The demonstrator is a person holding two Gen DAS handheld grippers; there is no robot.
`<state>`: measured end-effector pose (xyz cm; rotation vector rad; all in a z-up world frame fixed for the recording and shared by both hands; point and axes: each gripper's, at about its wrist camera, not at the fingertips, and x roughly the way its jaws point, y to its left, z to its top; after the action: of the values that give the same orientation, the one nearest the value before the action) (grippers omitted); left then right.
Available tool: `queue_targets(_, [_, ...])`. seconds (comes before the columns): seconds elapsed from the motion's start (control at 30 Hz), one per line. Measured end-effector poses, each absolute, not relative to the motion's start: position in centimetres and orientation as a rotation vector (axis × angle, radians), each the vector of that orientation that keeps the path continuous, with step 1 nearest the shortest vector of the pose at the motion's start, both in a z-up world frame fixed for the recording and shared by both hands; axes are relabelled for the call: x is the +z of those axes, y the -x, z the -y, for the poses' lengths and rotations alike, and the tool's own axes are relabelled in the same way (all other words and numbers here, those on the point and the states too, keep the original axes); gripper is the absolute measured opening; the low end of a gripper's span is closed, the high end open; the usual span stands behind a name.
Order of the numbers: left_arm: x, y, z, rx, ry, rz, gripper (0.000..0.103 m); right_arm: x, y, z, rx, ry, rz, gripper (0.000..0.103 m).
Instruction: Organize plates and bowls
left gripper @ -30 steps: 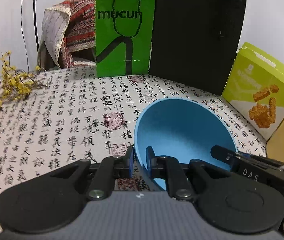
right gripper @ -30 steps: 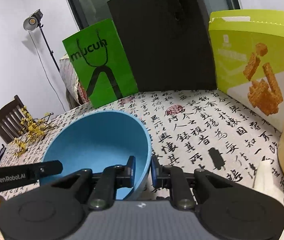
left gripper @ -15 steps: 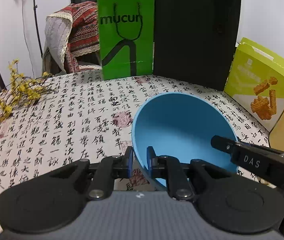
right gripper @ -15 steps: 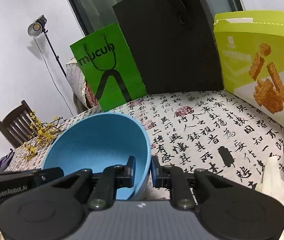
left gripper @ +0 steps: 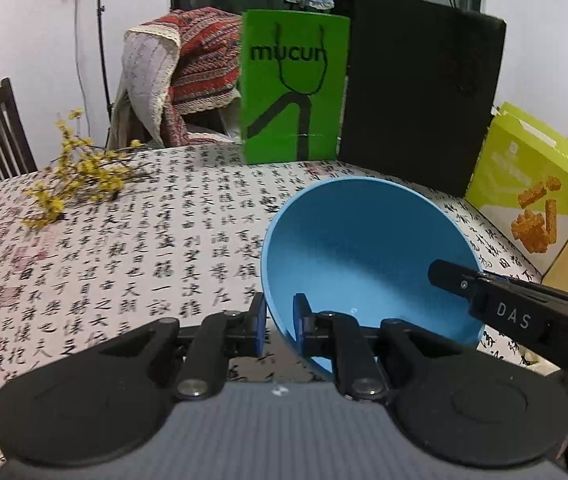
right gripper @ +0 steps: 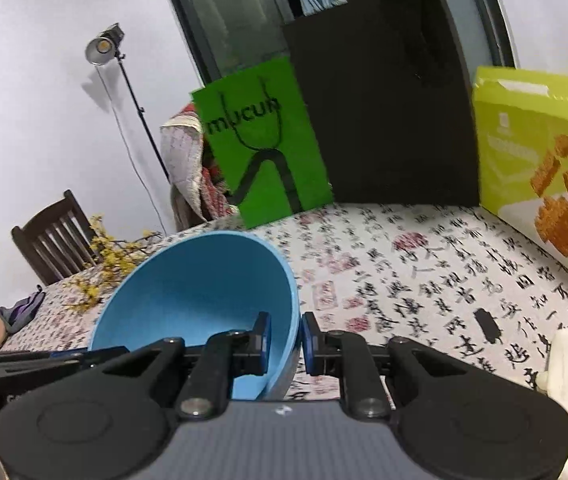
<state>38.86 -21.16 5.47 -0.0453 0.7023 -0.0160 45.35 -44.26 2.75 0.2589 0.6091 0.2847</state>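
Above the patterned surface [left gripper: 132,248] | left tongs [left gripper: 280,326] and right tongs [right gripper: 286,342] each clamp opposite rims of blue bowl [left gripper: 364,248] | best kept level, hands moving together.

Left gripper [left gripper: 278,326]: matte black body with two broad rounded lobes, each bearing a faint embossed circle. Centre panel grey, finely ribbed, with a small white mark at its top edge. Two black linkage arms, each pinned by a round silver screw, plus smaller screws nearer the tips. Fingers [left gripper: 259,330] end in flat blue pads.

Right gripper [right gripper: 286,338]: same pattern, with black lobes, grey ribbed panel, silver pivot screws and blue-padded fingers [right gripper: 263,344]. Seen side-on from the left wrist camera, its long black finger bar carries white lettering "DAS" and a small screw; a thin blue strip, possibly the pad's edge, shows behind.
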Motion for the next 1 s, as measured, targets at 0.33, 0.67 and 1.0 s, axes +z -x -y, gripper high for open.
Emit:
queue_targets(0.33, [7.5,-34.6,15.7,-0.005,0.108,-0.657,0.013,5.7,-41.0,38.8,0.300,-0.193,-0.553,0.016])
queue_targets(0.67, [8.5,-30.2,11.5,0.001,0.101,-0.622,0.013,6.5,-36.5,34.8,0.305,-0.239,-0.540,0.016])
queue_targets(1.0, [9.4,-26.7,9.6,-0.006,0.061,-0.565,0.014,6.2,-33.2,32.7,0.302,-0.295,-0.541,0.016])
